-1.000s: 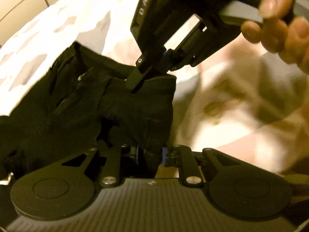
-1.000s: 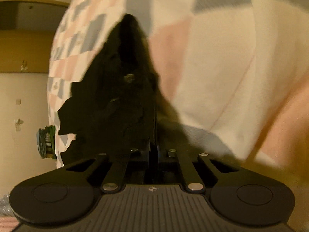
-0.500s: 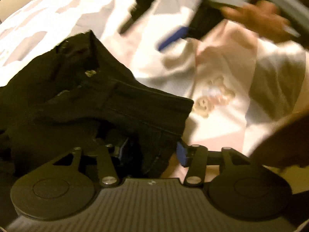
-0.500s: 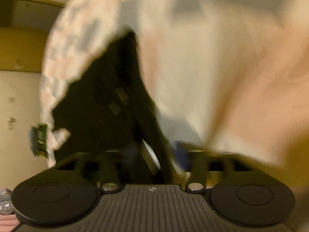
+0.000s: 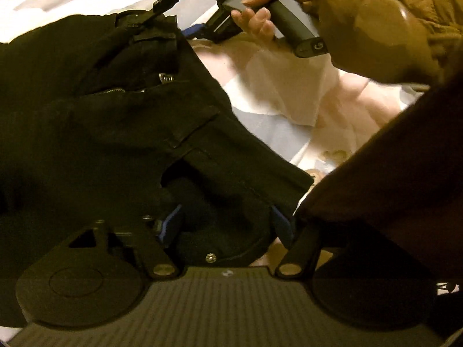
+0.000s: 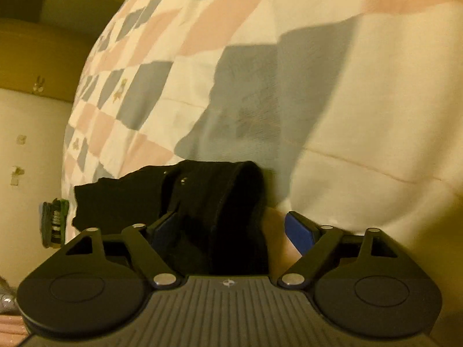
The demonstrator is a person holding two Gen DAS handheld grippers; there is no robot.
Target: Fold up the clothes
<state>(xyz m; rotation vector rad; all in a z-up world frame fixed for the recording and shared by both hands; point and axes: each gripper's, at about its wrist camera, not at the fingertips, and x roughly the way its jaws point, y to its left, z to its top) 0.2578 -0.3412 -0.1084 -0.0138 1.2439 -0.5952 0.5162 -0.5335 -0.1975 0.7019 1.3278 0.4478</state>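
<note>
A pair of black trousers (image 5: 121, 121) is lying on a bed under a checked quilt (image 6: 361, 92) of cream, pink and grey squares. In the left wrist view the waistband end, with its zip and rivet button, is spreading over the left and middle of the scene, and one doubled edge is running toward the near right. The cloth is bunching rather than lying flat, so the fold is not yet looking neat; whether it is being started or straightened, the pictures are not settling.

The left claw (image 5: 228, 225) is standing open, its blue-padded fingers (image 5: 170, 225) sitting on either side of a lump of black cloth without pinching it. That placing is suiting a grip on the near edge of the garment.

The right claw (image 6: 234, 234) is also gaping, one pad on each side of a rolled black fold of the trousers (image 6: 220, 202), with the quilt rising far behind it. In the left wrist view the person's right hand (image 5: 260, 20), in a brown puffy sleeve (image 5: 376, 23), is holding that tool at the far side, near the waistband, probably so both ends of one edge can be taken together.
</note>
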